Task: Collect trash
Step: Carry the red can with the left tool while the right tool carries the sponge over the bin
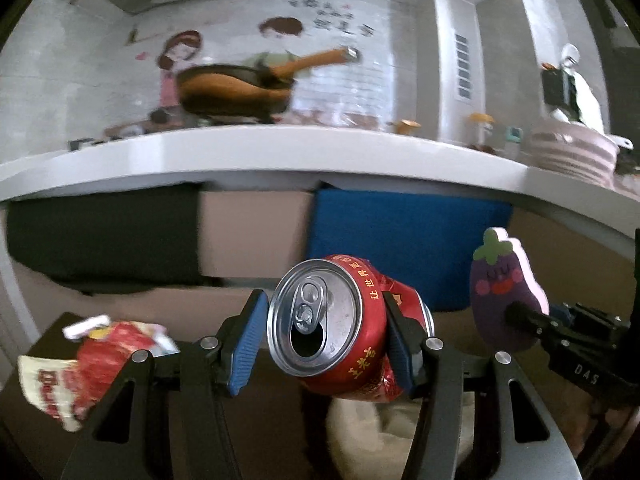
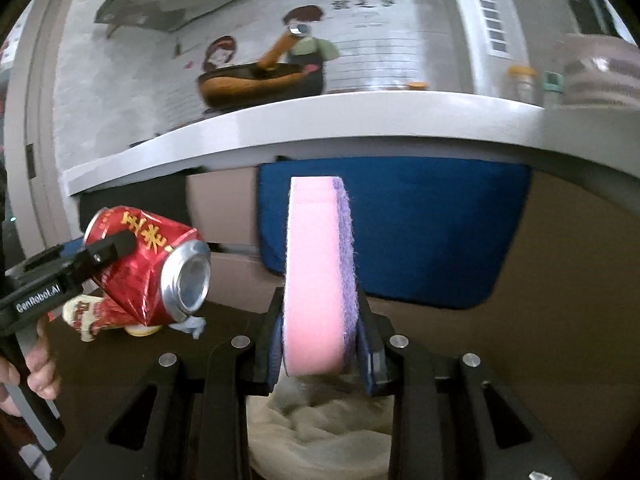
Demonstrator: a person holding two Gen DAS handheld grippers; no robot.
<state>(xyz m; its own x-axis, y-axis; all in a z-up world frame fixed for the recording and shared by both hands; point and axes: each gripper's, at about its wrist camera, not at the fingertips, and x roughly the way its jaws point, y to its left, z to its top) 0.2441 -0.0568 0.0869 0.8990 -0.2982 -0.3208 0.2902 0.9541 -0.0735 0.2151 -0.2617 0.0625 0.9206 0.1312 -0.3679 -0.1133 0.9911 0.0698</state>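
Now we note left gripper (image 1: 326,336) tilted slightly downward, clamped on dented red can (image 1: 340,328), right gripper (image 2: 320,344) alongside, pinching eggplant sponge (image 2: 318,276) edge-on.

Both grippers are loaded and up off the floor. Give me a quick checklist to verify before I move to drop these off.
1. Left gripper grip on the crushed red can: ok, a blue pad sits against each side.
2. Can empty: cannot tell, its tab is open but the inside is dark.
3. Right gripper grip on the pink and purple sponge: ok, pinched upright at its lower end.
4. Gap between can and sponge: ok, they hang apart in both views.
5. Trash left behind: not ok, a red and white wrapper lies on the dark surface at lower left.
6. Bin location: cannot tell, only a pale crumpled liner shows beneath the grippers.
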